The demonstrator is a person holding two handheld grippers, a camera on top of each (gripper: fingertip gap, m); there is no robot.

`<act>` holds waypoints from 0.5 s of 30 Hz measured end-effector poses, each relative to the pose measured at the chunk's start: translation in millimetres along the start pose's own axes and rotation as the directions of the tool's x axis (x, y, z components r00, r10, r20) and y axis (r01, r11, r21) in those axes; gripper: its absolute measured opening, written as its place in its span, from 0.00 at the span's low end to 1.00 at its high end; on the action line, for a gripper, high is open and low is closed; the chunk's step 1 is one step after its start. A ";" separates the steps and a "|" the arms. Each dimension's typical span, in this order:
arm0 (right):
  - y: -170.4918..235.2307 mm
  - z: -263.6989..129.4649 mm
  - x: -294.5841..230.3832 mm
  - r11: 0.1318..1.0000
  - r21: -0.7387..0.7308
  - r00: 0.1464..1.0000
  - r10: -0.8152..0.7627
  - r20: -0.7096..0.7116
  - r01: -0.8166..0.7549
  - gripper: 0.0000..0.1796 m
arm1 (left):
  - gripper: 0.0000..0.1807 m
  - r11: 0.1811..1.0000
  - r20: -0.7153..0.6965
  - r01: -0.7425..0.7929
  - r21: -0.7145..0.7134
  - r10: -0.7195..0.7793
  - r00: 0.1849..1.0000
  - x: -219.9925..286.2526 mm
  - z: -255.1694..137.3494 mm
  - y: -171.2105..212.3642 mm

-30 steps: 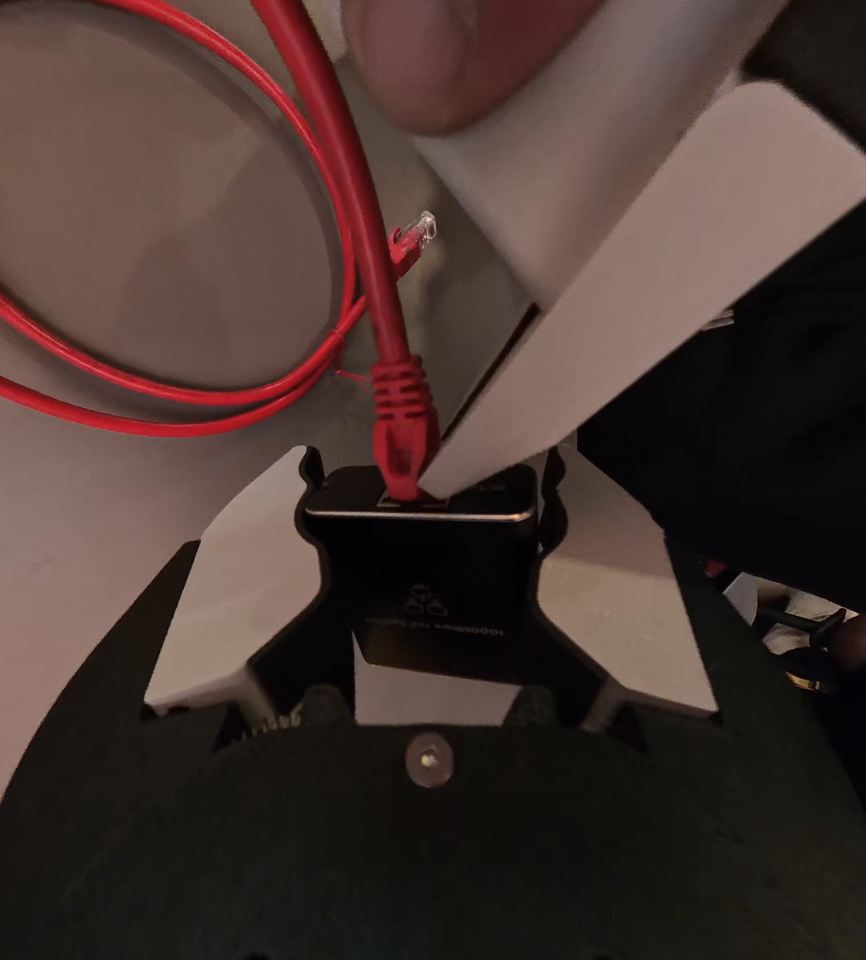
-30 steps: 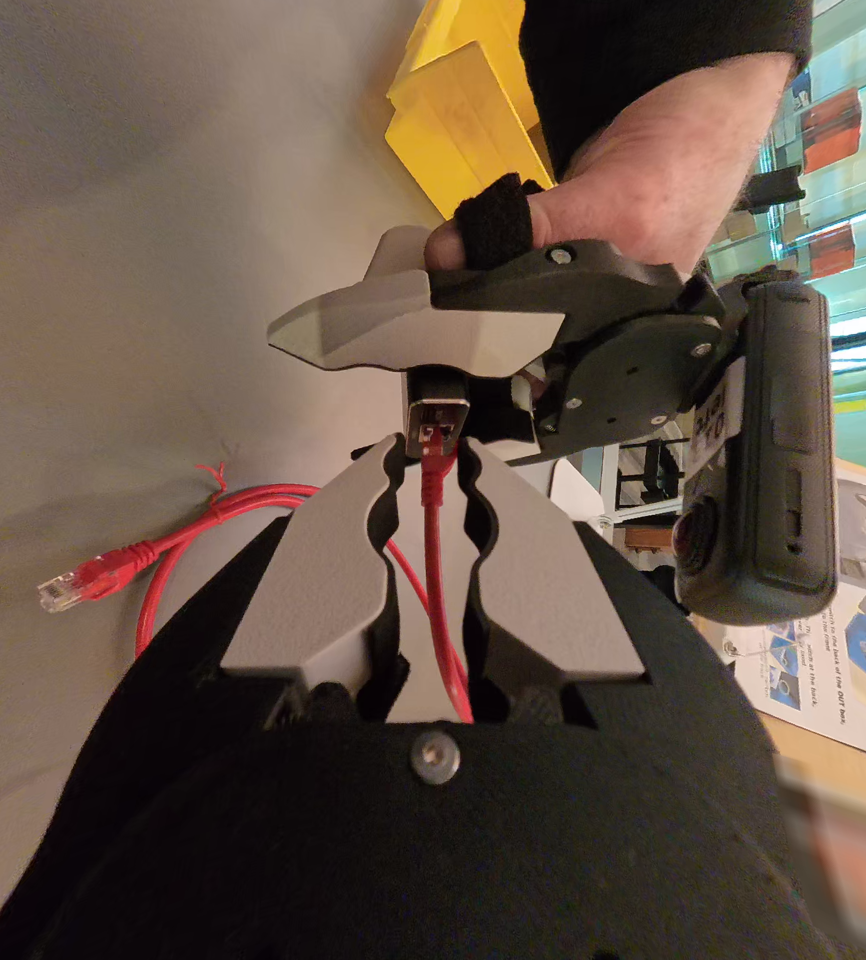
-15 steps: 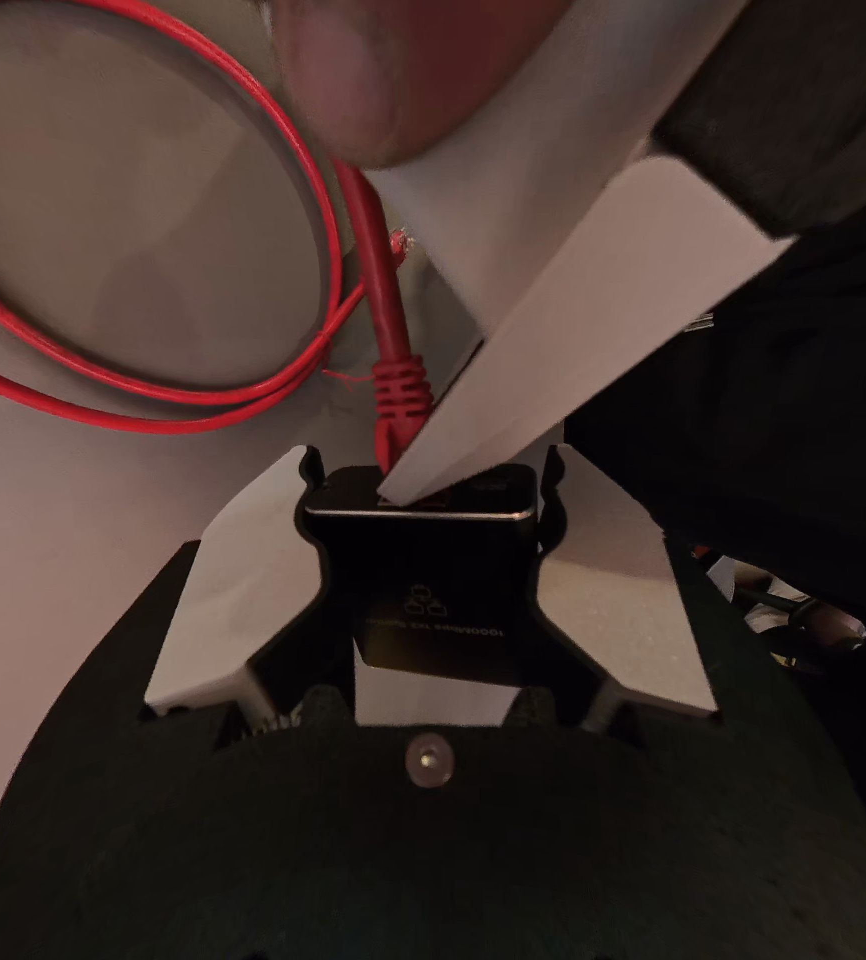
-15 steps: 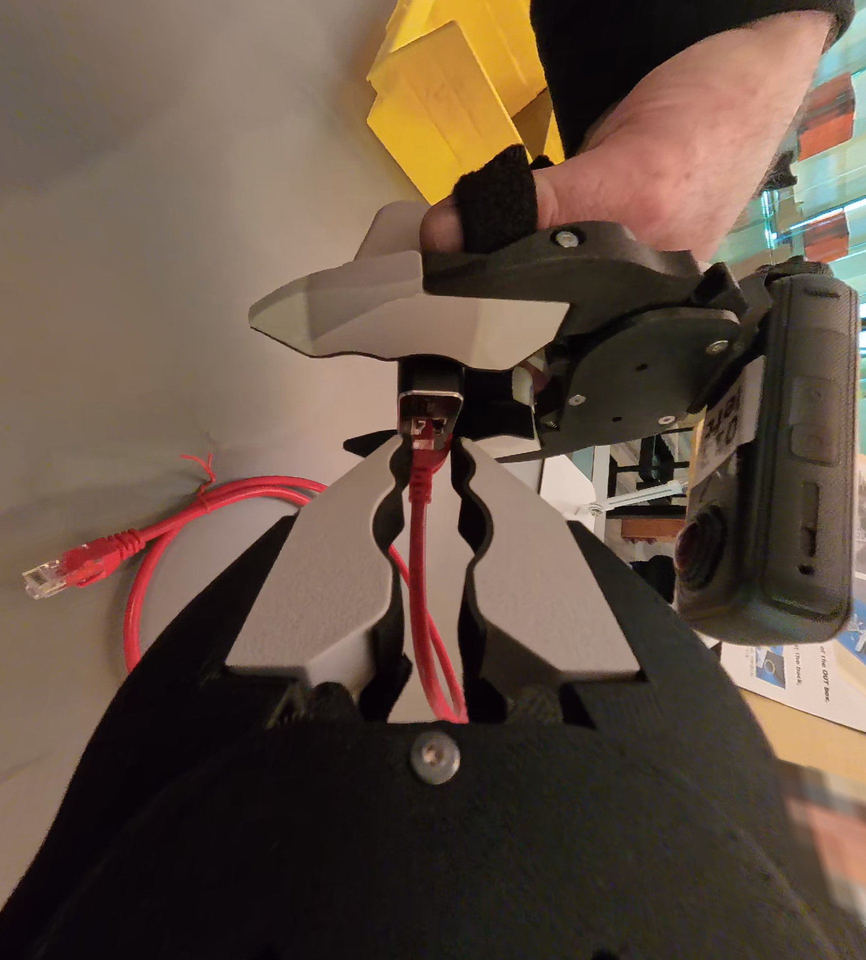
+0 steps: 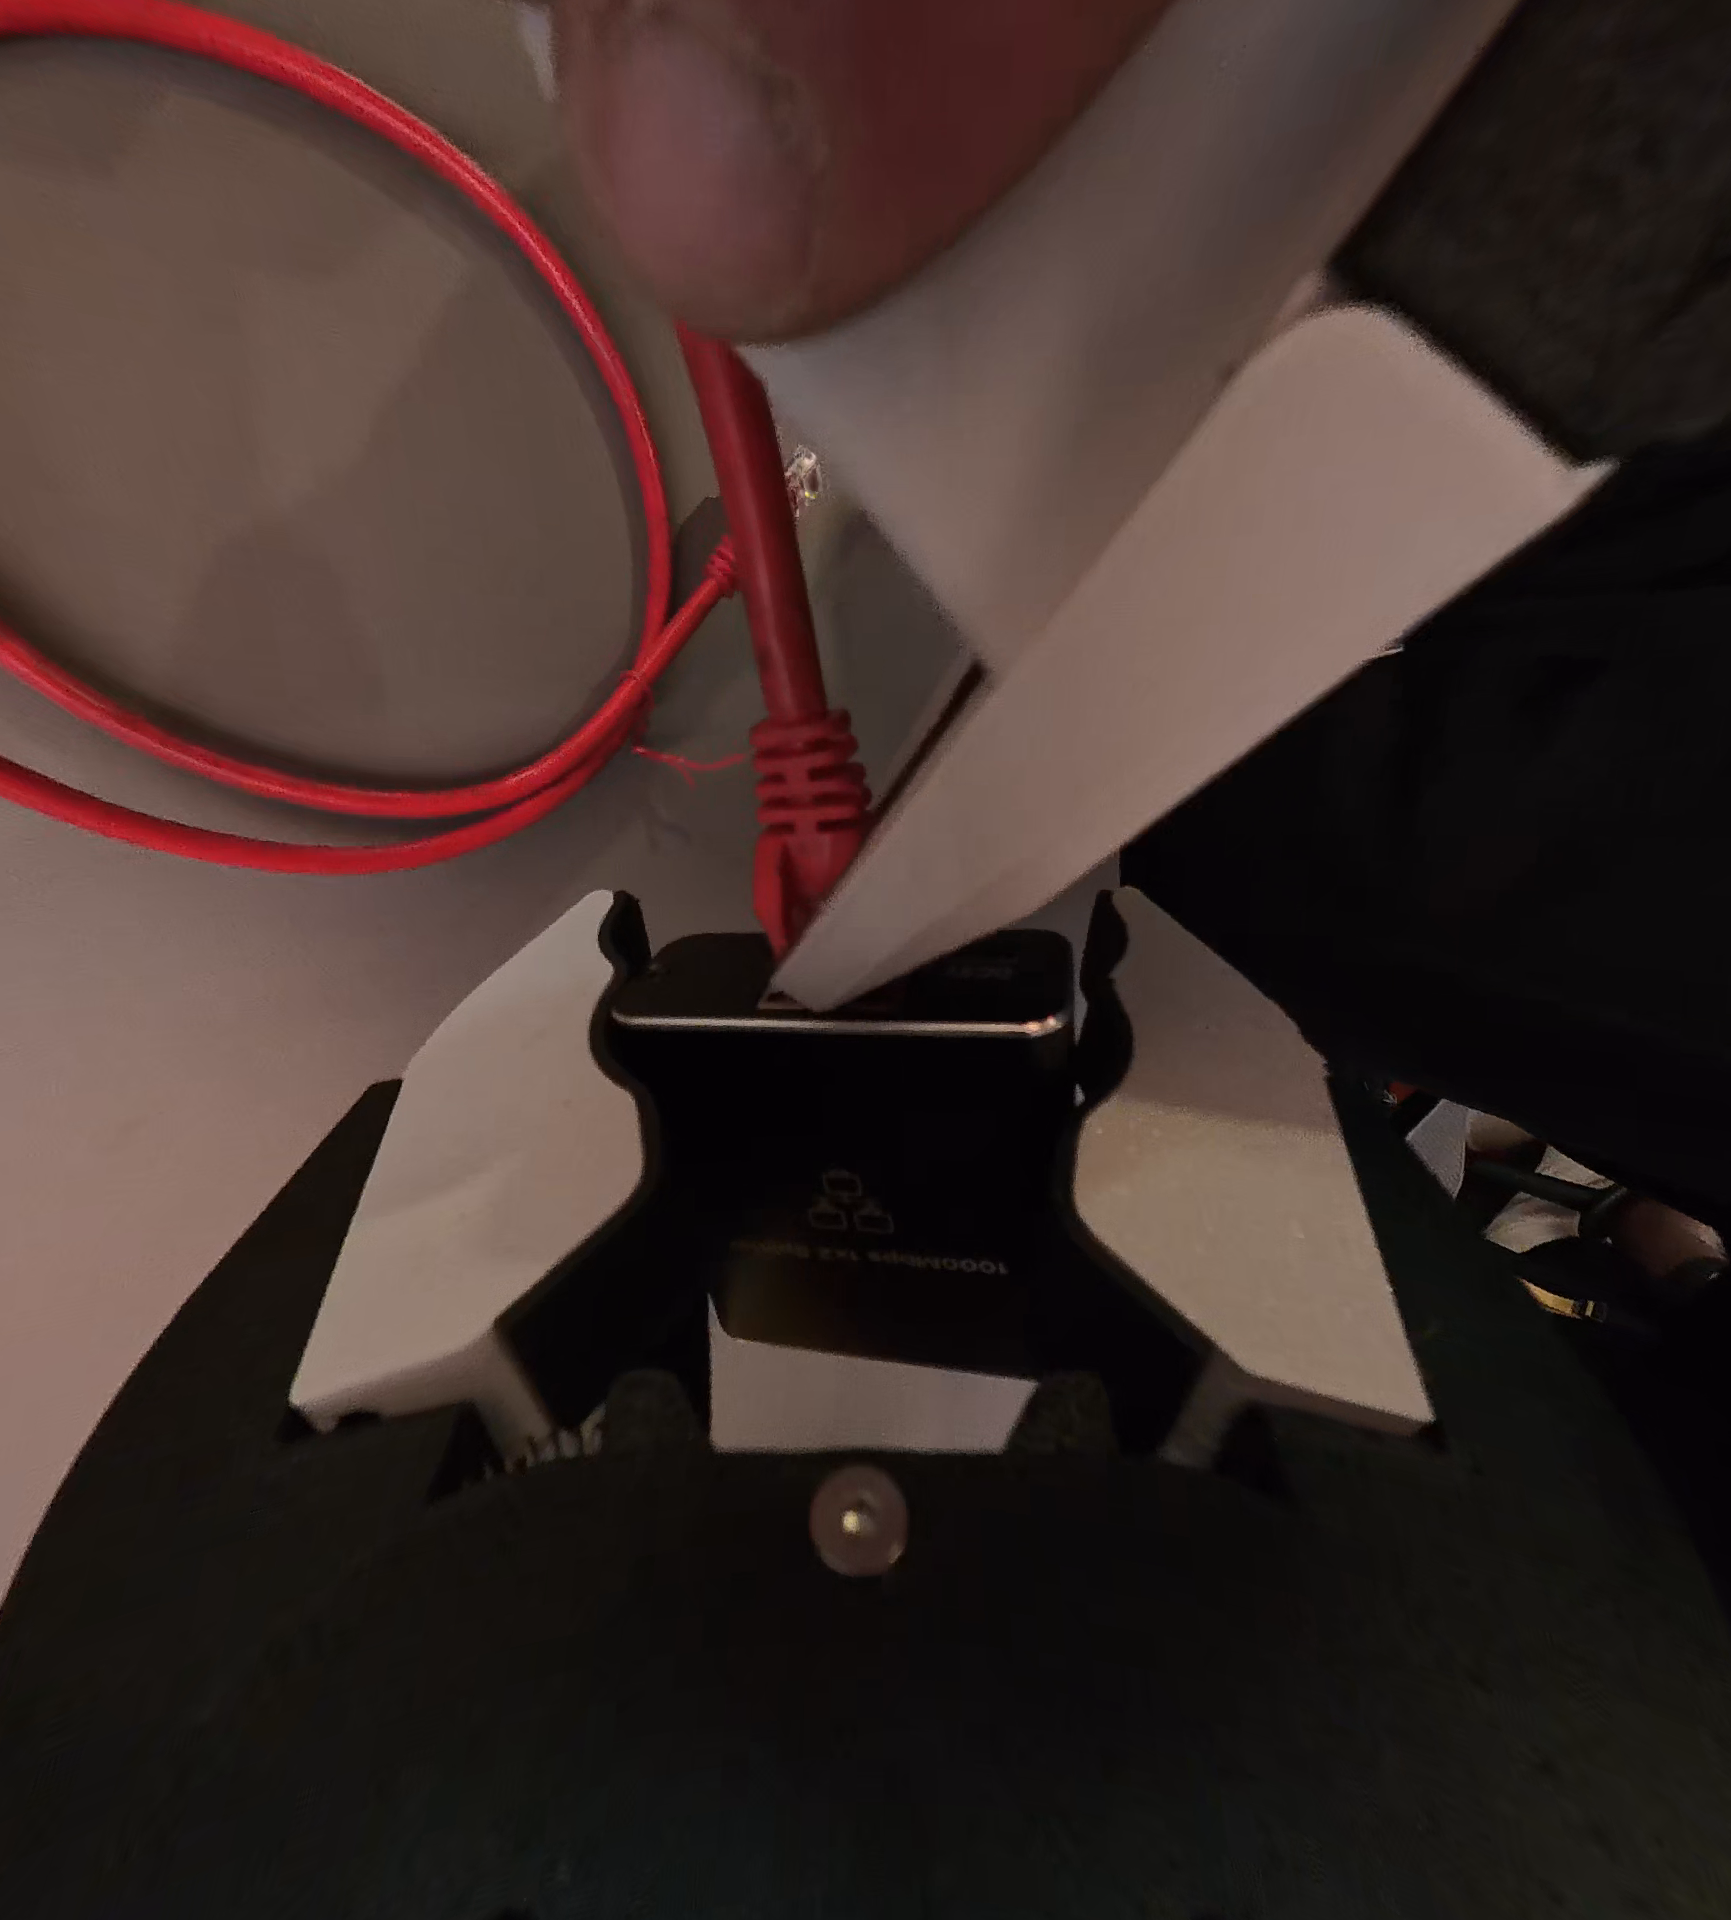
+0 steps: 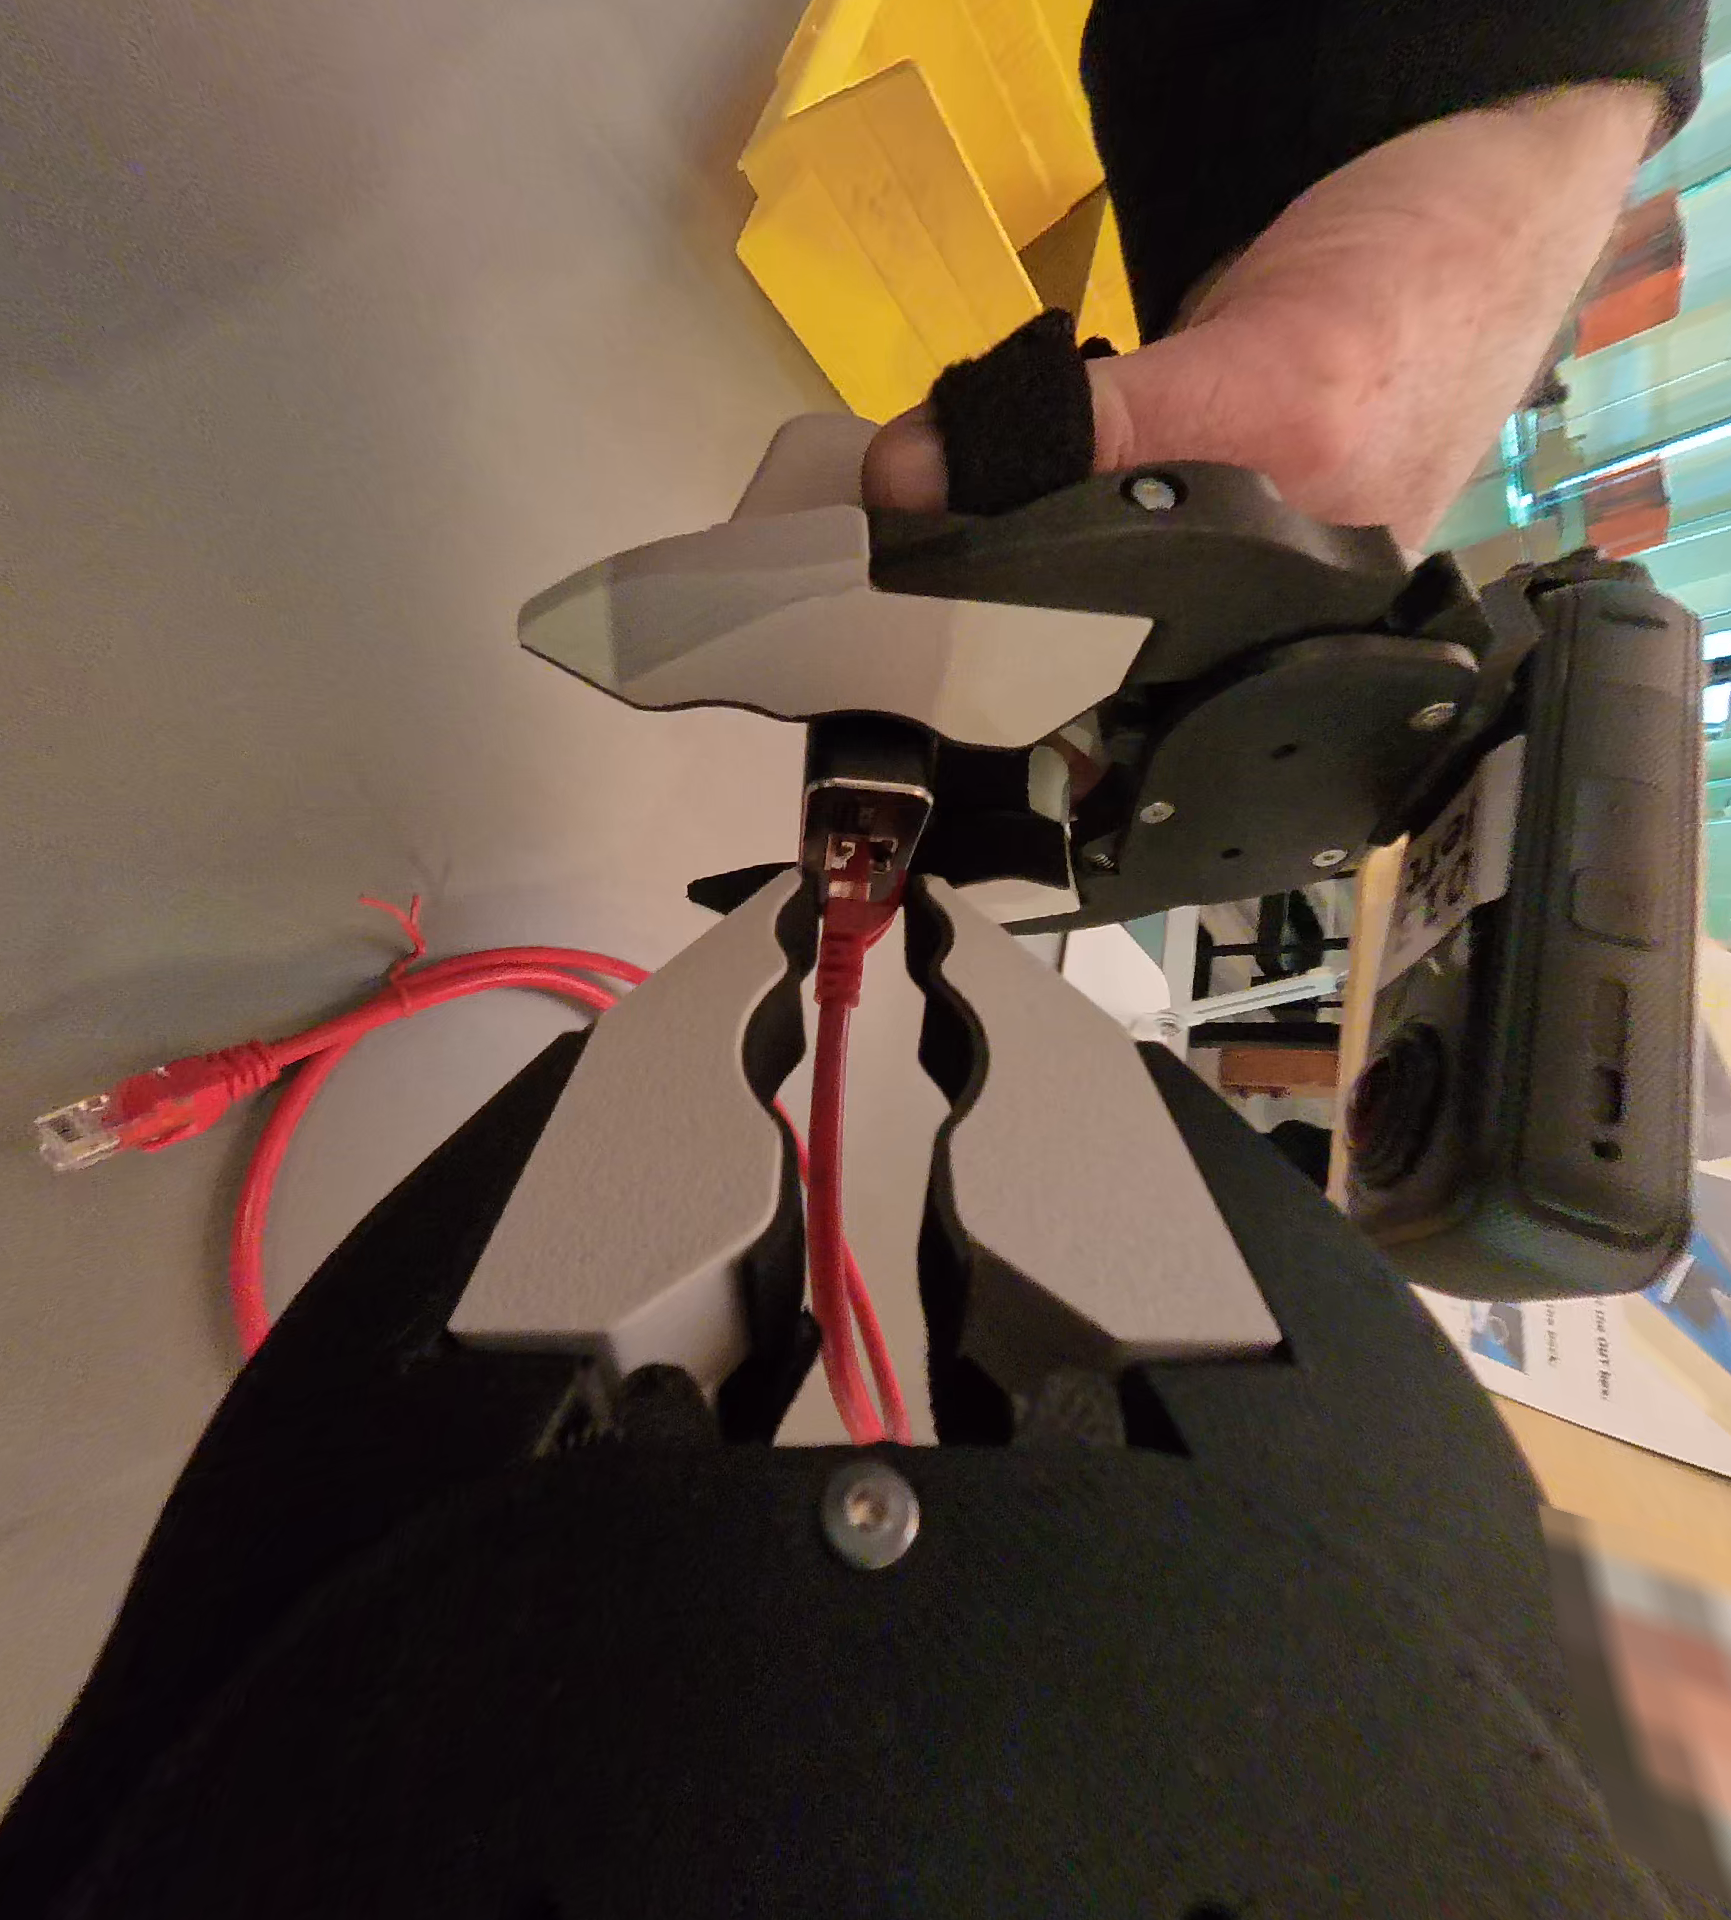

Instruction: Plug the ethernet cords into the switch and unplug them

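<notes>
My left gripper (image 5: 861,935) is shut on a small black switch (image 5: 840,1143), held clear of the table. A red ethernet cord's plug (image 5: 804,810) sits in a port on the switch's front face. My right gripper (image 6: 856,894) is open a little. Its fingers straddle the plug's boot (image 6: 840,945) without pressing it, and the cord runs back between them. One right finger (image 5: 1100,707) has its tip against the switch face beside the plug. The cord's other plug (image 6: 76,1138) lies loose on the grey table (image 6: 217,520). The port interior is mostly hidden.
The cord's loop (image 5: 321,821) lies on the table to the left. Yellow bins (image 6: 892,208) stand at the back. Printed sheets (image 6: 1671,1351) lie at the right. A hand (image 6: 1360,343) holds the left gripper, whose camera (image 6: 1526,987) hangs close on the right.
My right gripper has slid forward along the cord until its fingertips reach the switch, and its gap has narrowed slightly. The left gripper still holds the switch, and the plug stays in the port.
</notes>
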State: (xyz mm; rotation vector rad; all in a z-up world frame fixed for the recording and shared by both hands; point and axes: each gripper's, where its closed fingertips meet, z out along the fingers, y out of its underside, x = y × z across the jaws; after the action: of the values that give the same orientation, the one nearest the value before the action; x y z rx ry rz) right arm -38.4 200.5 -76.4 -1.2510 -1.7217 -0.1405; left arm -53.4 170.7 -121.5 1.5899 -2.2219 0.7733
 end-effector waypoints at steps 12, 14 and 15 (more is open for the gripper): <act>0.9 -1.5 1.5 1.000 -0.009 1.000 -0.007 -0.002 0.007 0.07 | 0.44 1.000 0.012 -0.005 -0.019 0.005 1.000 -2.1 -0.8 -0.7; 0.9 -1.9 1.5 1.000 -0.007 1.000 -0.004 0.001 0.004 0.07 | 0.44 1.000 0.013 -0.004 -0.016 0.004 1.000 -1.8 -1.0 -1.5; 0.7 -2.4 1.4 1.000 -0.006 1.000 -0.004 0.002 0.004 0.07 | 0.44 1.000 0.013 -0.006 -0.018 0.006 1.000 -1.5 -0.9 -1.7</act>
State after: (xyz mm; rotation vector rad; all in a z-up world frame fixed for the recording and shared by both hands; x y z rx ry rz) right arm -36.3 200.4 -74.4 -1.2525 -1.7270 -0.1464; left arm -51.4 171.9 -121.2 1.5854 -2.2372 0.7450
